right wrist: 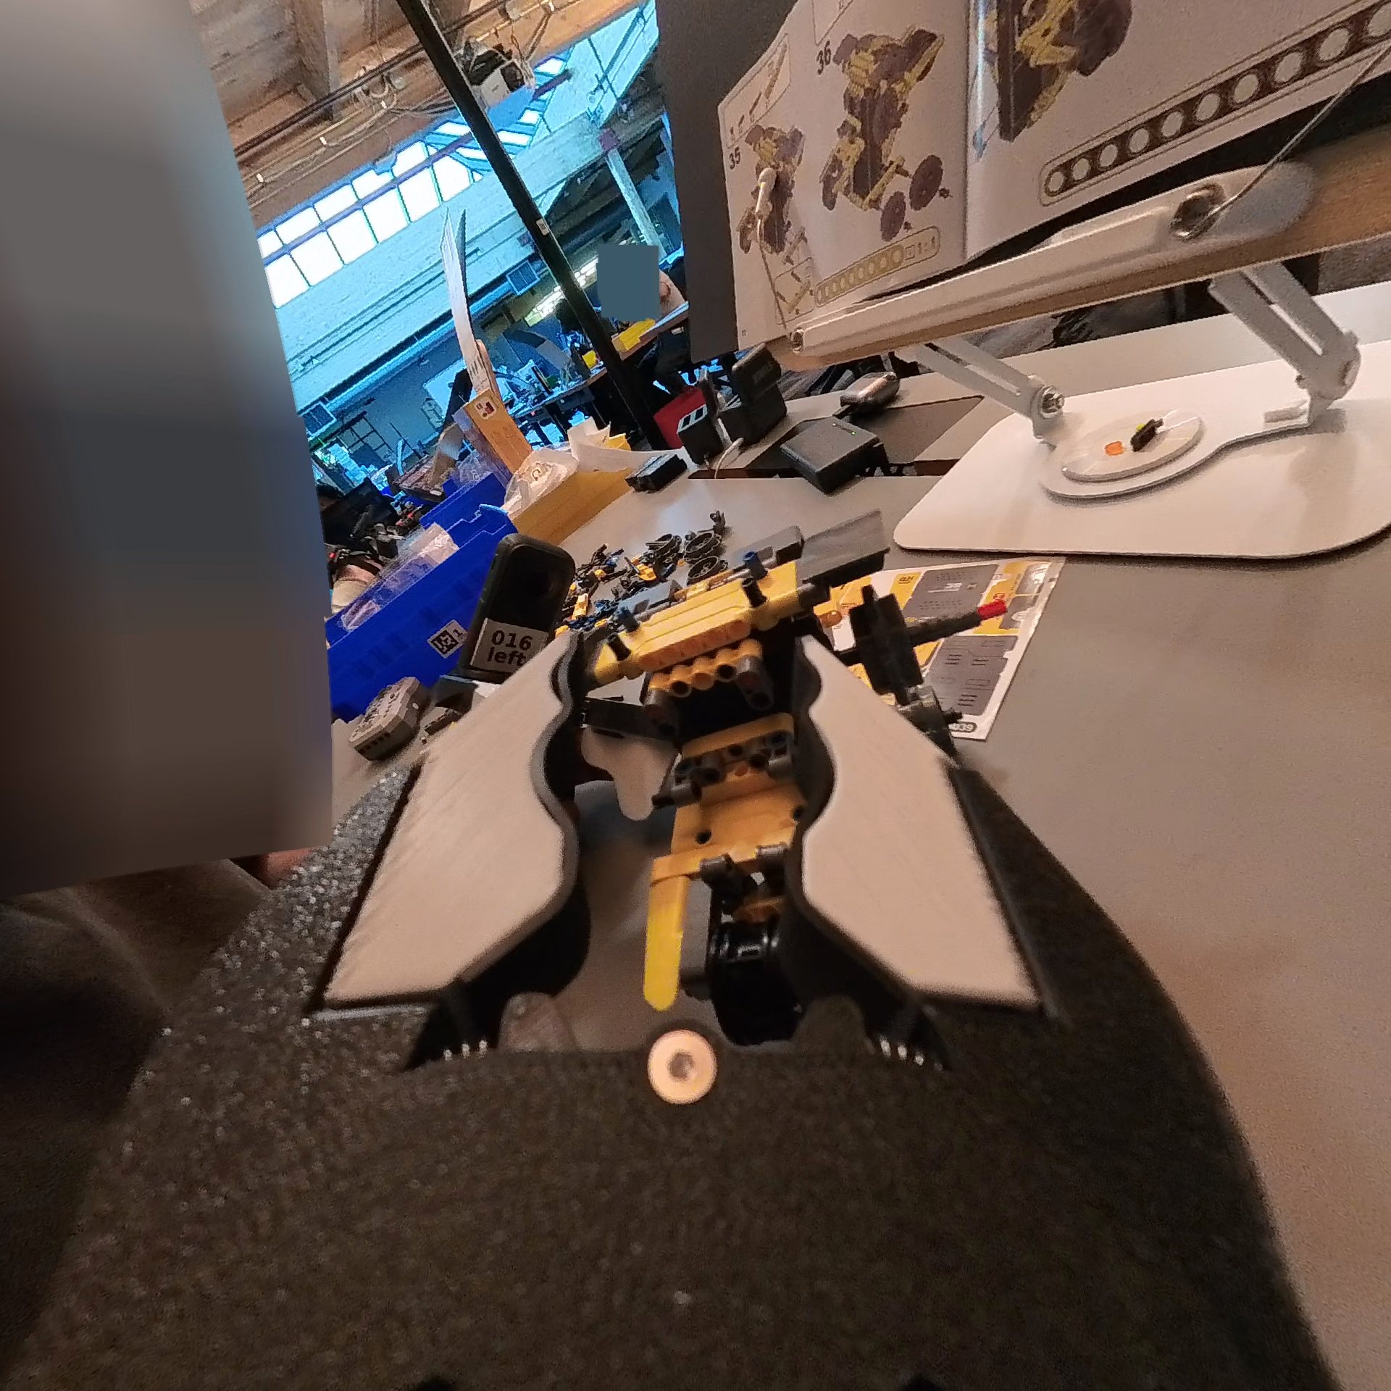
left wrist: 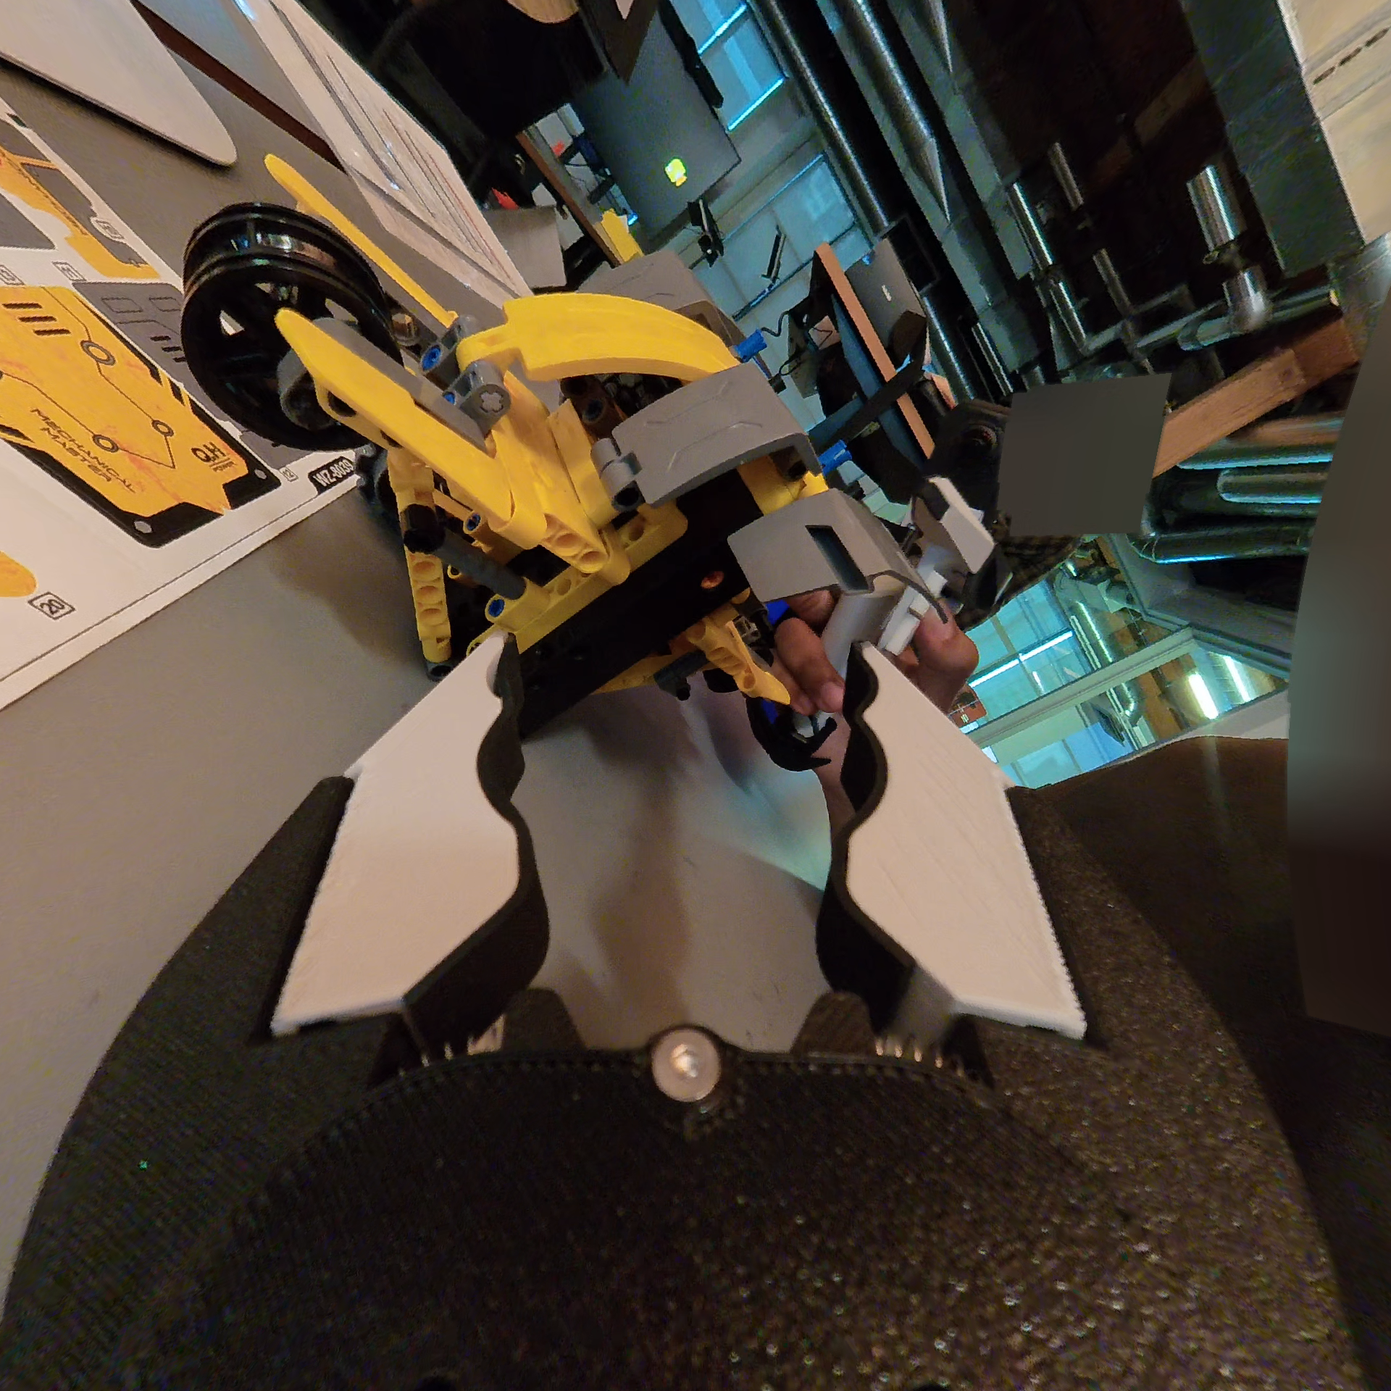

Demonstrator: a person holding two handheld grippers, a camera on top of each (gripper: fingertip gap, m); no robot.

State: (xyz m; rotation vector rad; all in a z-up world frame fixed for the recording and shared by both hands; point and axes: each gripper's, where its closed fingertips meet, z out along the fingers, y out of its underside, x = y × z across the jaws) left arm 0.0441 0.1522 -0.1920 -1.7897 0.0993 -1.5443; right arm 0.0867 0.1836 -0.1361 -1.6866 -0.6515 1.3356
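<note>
Right gripper [right wrist: 685,677] clamped around model [right wrist: 722,753] — left gripper [left wrist: 677,662] agape beside it.

1. The underside of the yellow and black brick model [left wrist: 572,482] is hidden in the left wrist view behind the white fingers [left wrist: 421,828] of the left gripper [left wrist: 677,677].
2. The sticker sheet [left wrist: 98,421] is cut off by the left edge.
3. The hand [left wrist: 809,662] beyond the model is largely covered by grey panels.
4. In the right wrist view, the model's lower part [right wrist: 722,828] is flanked and partly hidden by the right gripper's [right wrist: 689,670] jaws; contact cannot be judged.
5. The small loose parts [right wrist: 662,557] on the desk [right wrist: 1167,828] are too small to be identified.
6. The instruction booklet [right wrist: 865,150] is cut off at the top edge.
</note>
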